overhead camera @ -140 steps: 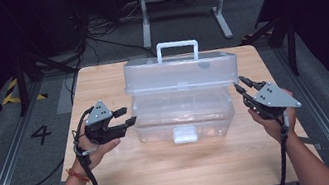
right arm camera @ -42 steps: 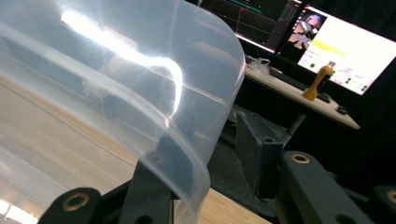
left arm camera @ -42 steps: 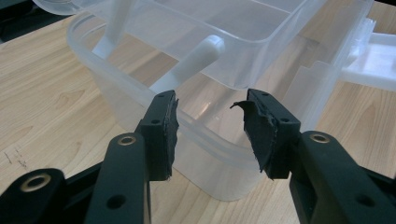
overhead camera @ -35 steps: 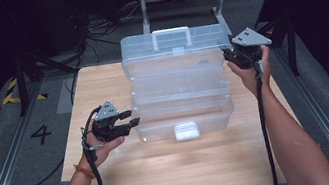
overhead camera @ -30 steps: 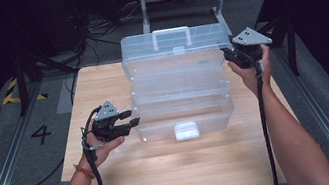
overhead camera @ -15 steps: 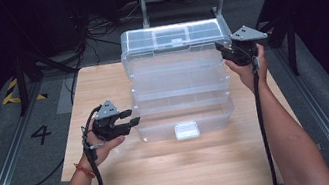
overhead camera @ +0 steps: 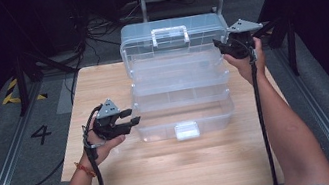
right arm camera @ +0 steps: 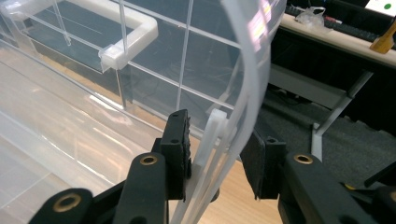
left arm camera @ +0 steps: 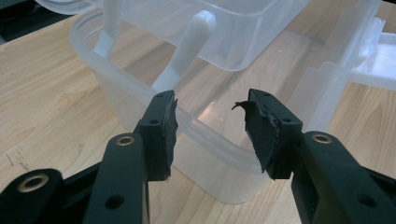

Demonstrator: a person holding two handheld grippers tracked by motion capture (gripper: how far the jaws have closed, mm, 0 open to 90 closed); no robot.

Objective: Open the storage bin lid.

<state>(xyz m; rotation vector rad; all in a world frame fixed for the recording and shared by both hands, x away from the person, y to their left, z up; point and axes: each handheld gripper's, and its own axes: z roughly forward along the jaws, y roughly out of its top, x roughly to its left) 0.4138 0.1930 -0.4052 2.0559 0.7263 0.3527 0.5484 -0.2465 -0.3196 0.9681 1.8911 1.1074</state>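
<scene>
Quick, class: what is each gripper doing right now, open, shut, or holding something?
Left gripper: open, jaws straddling the rim of the clear box's bottom tray, pads not touching it.
Right gripper: lid edge between its jaws; whether it is gripped cannot be told.

We carry black grippers, left gripper (overhead camera: 127, 118) and right gripper (overhead camera: 221, 44), each topped by a grey three-cornered plate, with brass-ringed screws, worn black pads, trailing black cables, and an orange wristband (overhead camera: 84, 169).

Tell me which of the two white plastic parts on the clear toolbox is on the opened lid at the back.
The carry handle, a white loop on the raised lid. The other, a flat white latch, sits on the bottom tray's front wall.
</scene>
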